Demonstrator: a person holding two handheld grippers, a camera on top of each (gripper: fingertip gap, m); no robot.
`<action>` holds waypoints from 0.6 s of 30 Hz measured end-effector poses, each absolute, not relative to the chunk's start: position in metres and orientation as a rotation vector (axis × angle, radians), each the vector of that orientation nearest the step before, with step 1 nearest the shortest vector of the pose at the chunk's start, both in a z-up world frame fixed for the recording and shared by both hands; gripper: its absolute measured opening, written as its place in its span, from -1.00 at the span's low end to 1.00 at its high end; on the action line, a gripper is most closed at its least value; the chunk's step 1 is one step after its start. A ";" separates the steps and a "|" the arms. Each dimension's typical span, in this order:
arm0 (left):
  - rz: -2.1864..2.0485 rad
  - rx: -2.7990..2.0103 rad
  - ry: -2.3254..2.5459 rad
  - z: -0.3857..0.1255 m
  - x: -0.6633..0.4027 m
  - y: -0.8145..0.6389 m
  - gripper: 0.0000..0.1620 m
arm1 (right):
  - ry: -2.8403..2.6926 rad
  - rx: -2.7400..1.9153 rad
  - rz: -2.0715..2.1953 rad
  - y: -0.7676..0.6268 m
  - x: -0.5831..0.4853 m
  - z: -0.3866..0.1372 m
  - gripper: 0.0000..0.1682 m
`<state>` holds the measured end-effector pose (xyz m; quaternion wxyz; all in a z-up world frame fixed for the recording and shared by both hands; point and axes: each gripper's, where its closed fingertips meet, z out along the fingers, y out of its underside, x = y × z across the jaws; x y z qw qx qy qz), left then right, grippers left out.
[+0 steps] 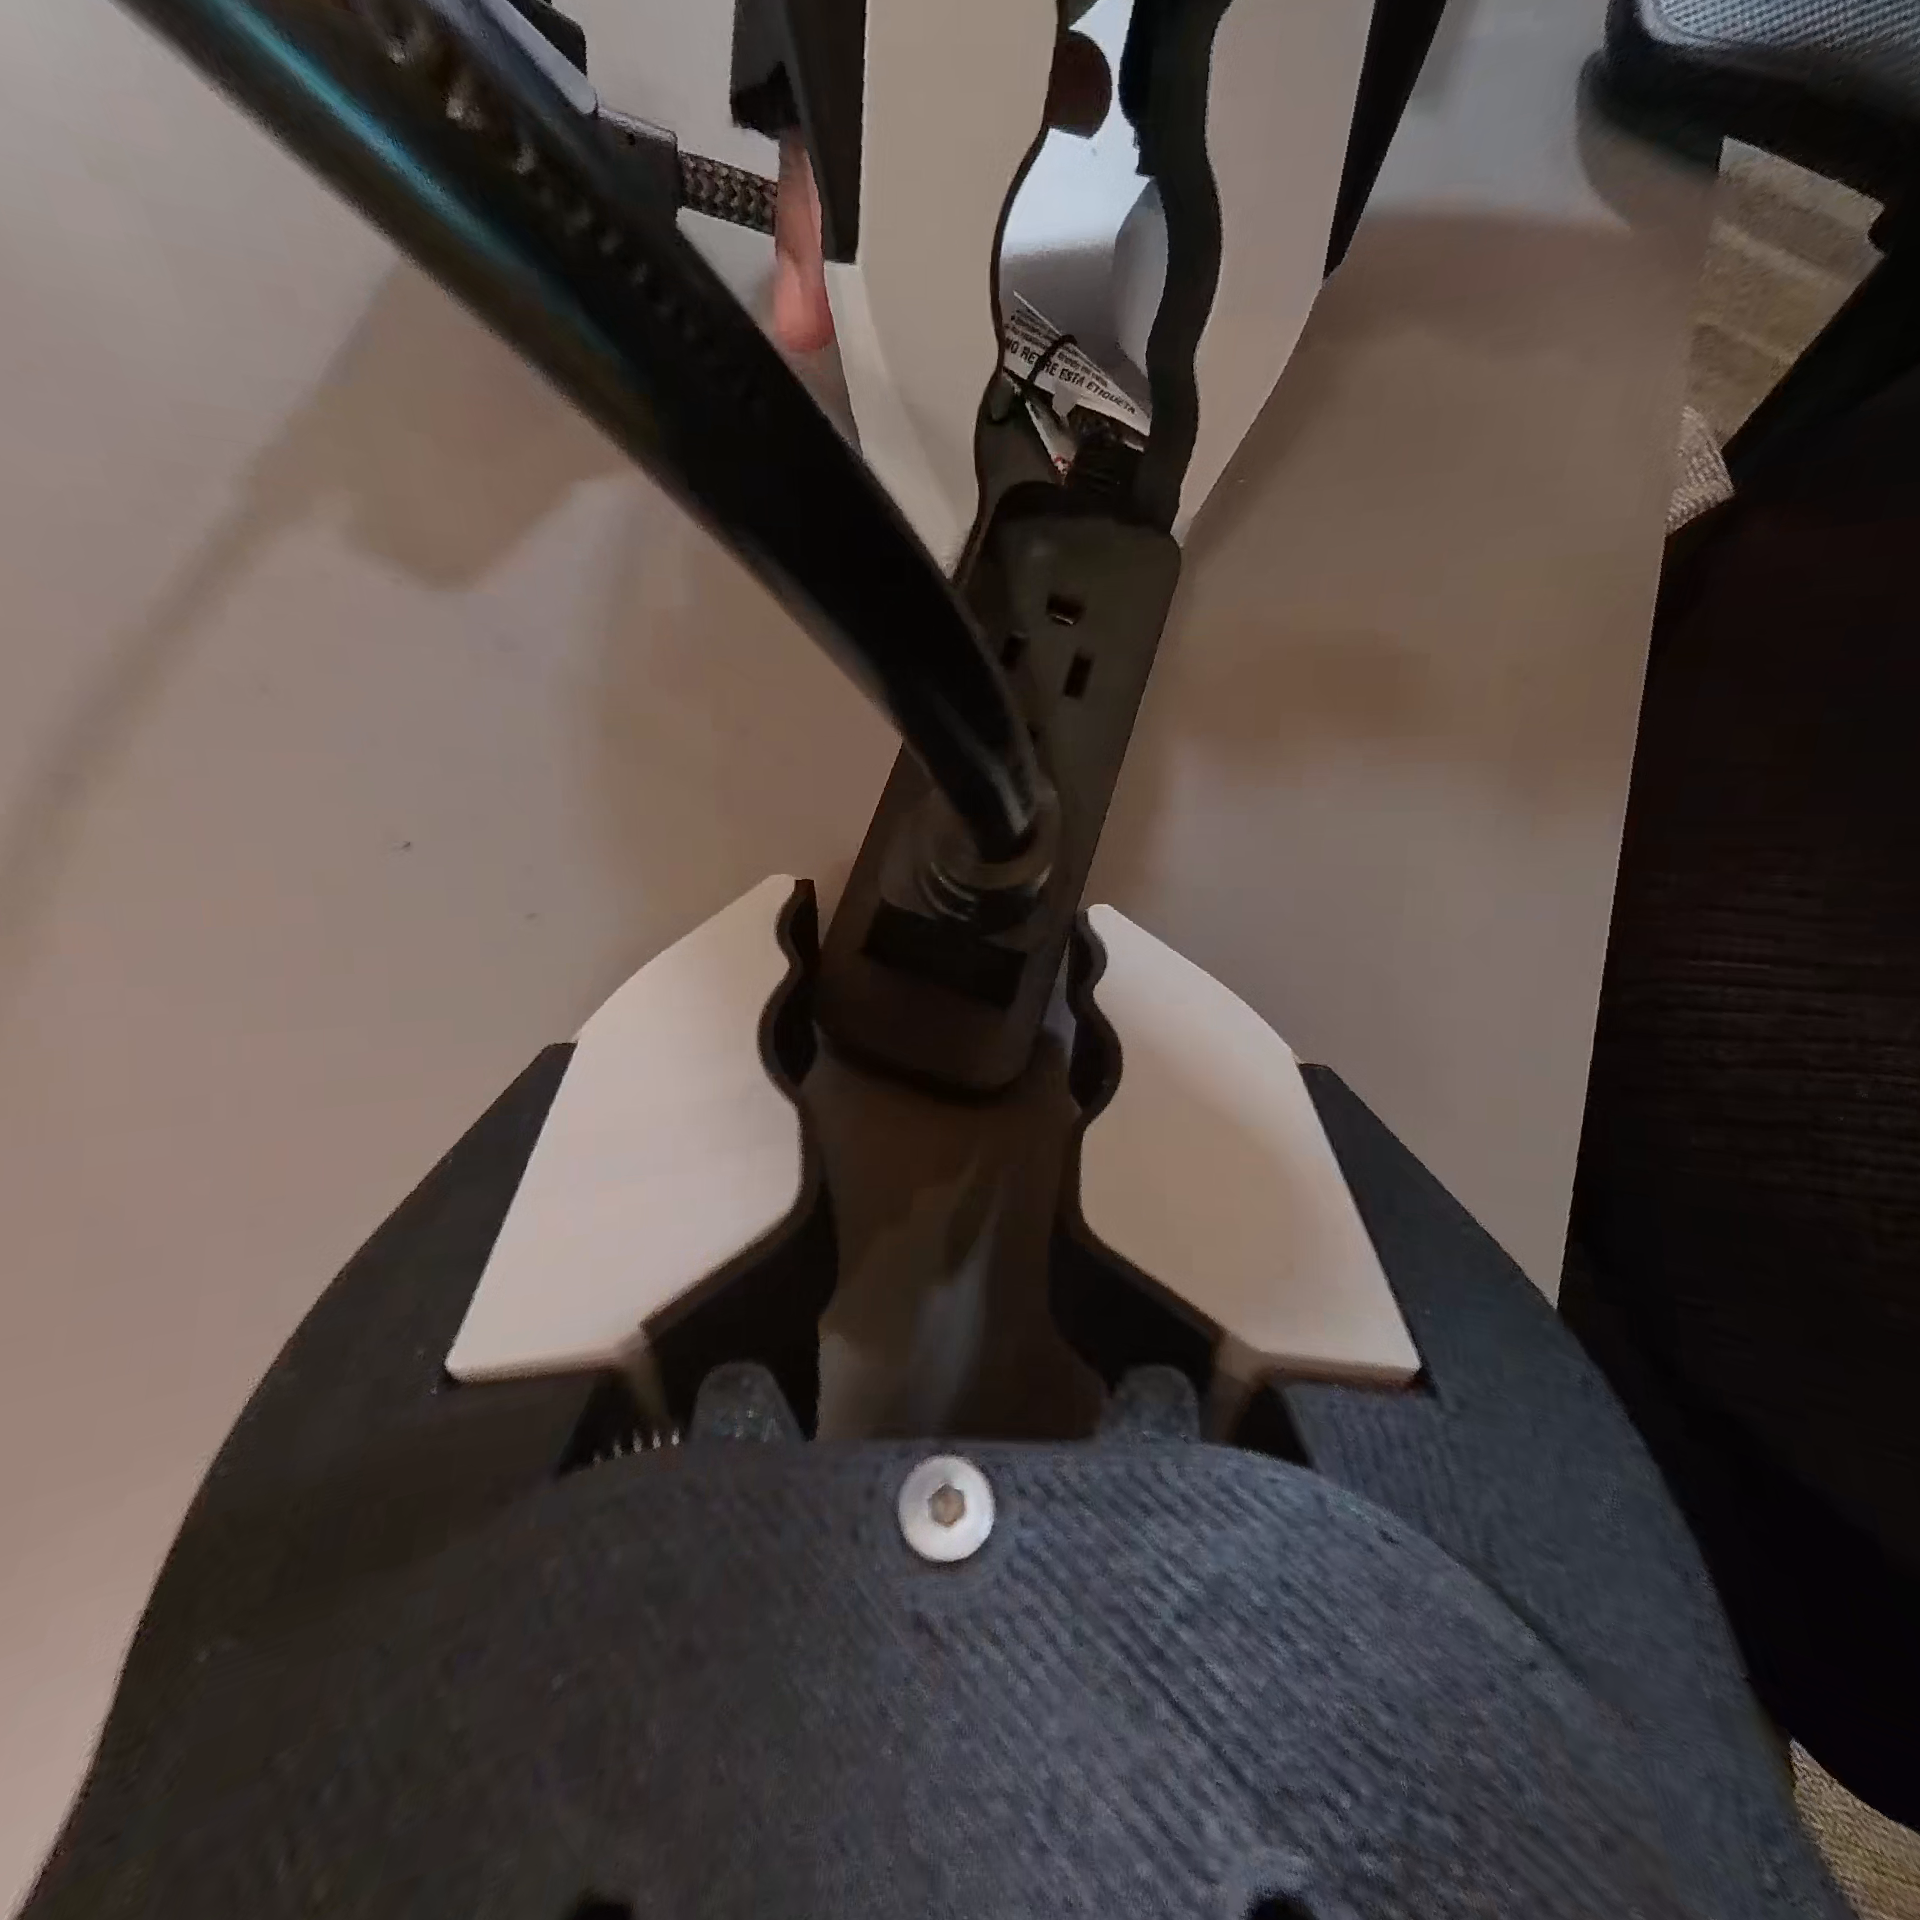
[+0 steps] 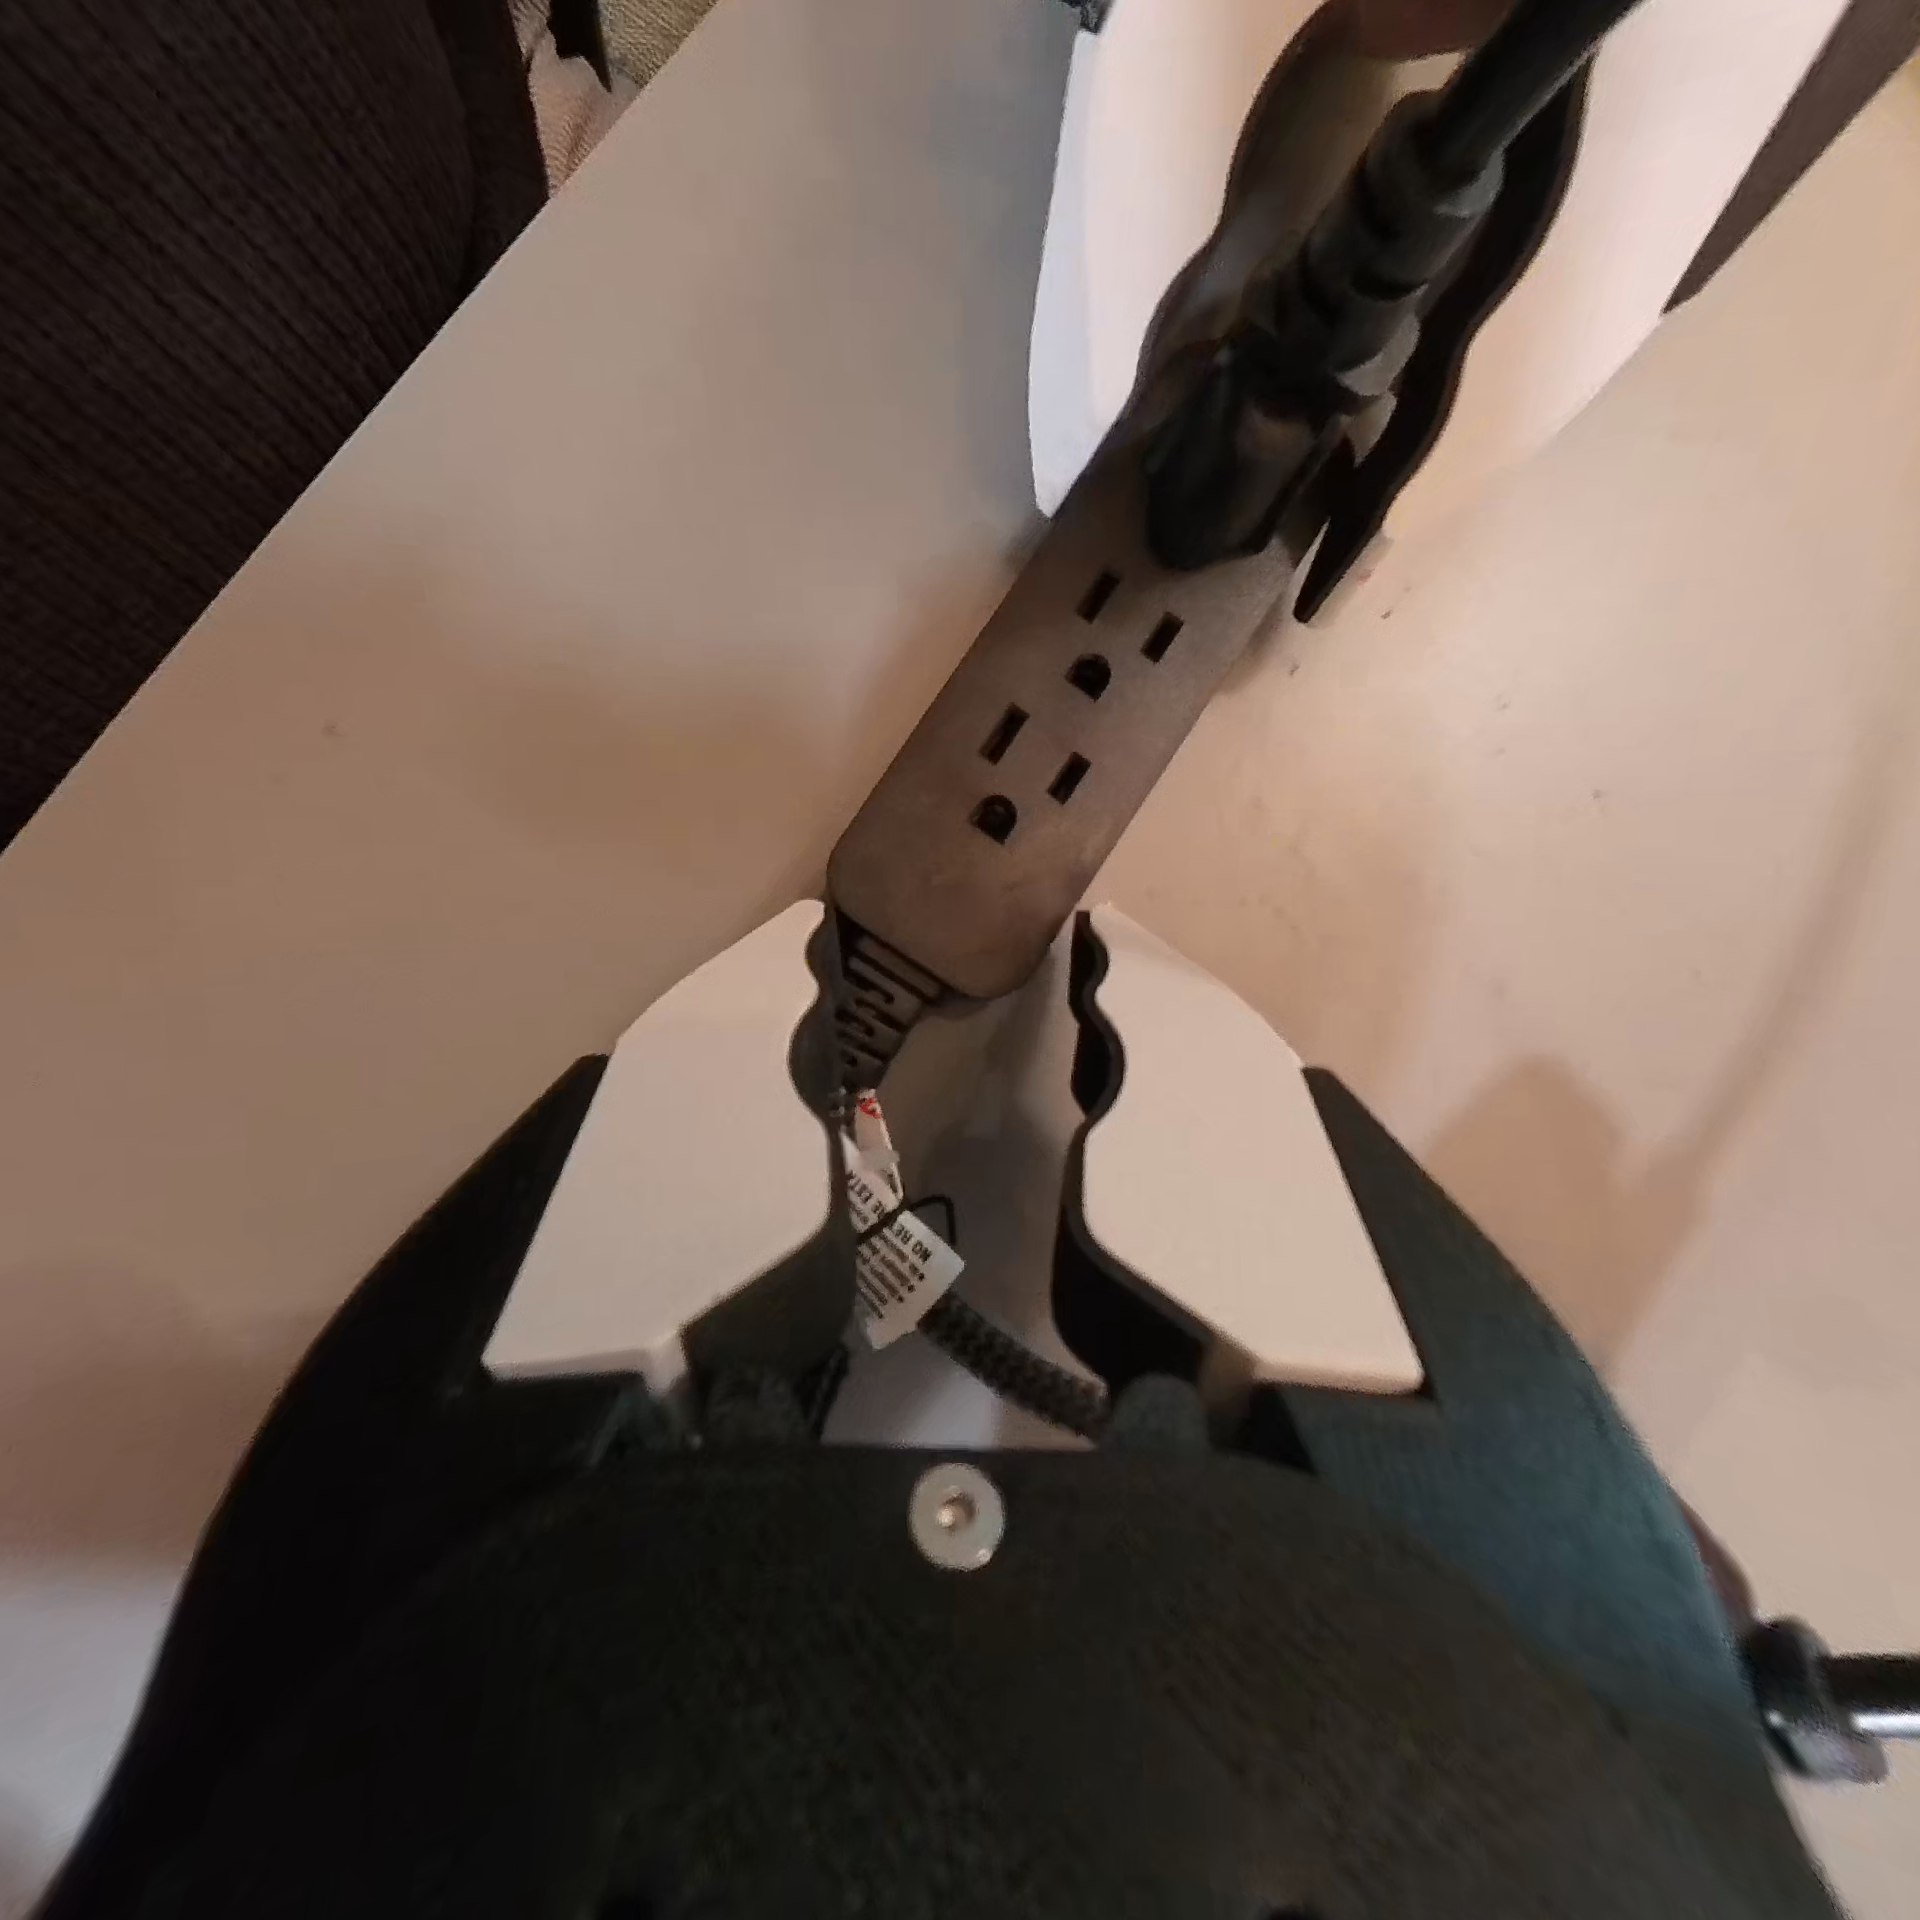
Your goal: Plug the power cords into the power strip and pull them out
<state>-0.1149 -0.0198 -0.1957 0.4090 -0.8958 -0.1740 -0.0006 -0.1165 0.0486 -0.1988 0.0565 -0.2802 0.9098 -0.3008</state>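
Note:
A black power strip (image 2: 1081, 748) lies on a white table (image 2: 520, 727). My right gripper (image 2: 951, 966) is shut on its cord end, around the ribbed strain relief (image 2: 883, 997), with the braided cord (image 2: 1029, 1351) and a white tag (image 2: 904, 1268) between the jaws. Two outlets in the middle are empty. My left gripper (image 1: 940, 914) is shut on the strip's (image 1: 1070, 644) other end, where a black plug (image 1: 977, 862) sits in the last outlet. Its thick black cord (image 1: 644, 343) rises up and to the left. Each gripper shows at the far end of the other's view.
A dark mesh chair (image 1: 1766, 831) stands past the table's right edge in the left wrist view. Dark fabric (image 2: 208, 312) lies beyond the table edge at the top left of the right wrist view. A fingertip (image 1: 800, 281) shows near the right gripper.

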 end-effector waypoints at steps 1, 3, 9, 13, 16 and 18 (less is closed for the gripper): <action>-0.002 -2.257 -0.439 -0.196 -0.115 -0.020 -0.41 | 2.776 -0.822 -0.908 0.050 -0.118 -0.198 -0.47; 0.002 -2.258 -0.437 -0.196 -0.115 -0.020 -0.41 | 2.810 -0.762 -0.920 0.053 -0.124 -0.190 -0.39; 0.010 -2.260 -0.435 -0.196 -0.115 -0.020 -0.41 | 2.640 -0.511 -1.492 0.015 -0.156 -0.075 -0.60; 0.035 -2.269 -0.424 -0.196 -0.115 -0.019 -0.41 | 2.624 -0.575 -1.640 -0.052 -0.188 -0.014 -0.60; 0.080 -2.286 -0.401 -0.197 -0.114 -0.019 -0.42 | 2.707 -0.861 -1.504 -0.122 -0.195 -0.009 -0.56; 0.131 -2.303 -0.389 -0.199 -0.115 -0.019 -0.41 | 2.735 -1.056 -1.378 -0.173 -0.197 -0.014 -0.54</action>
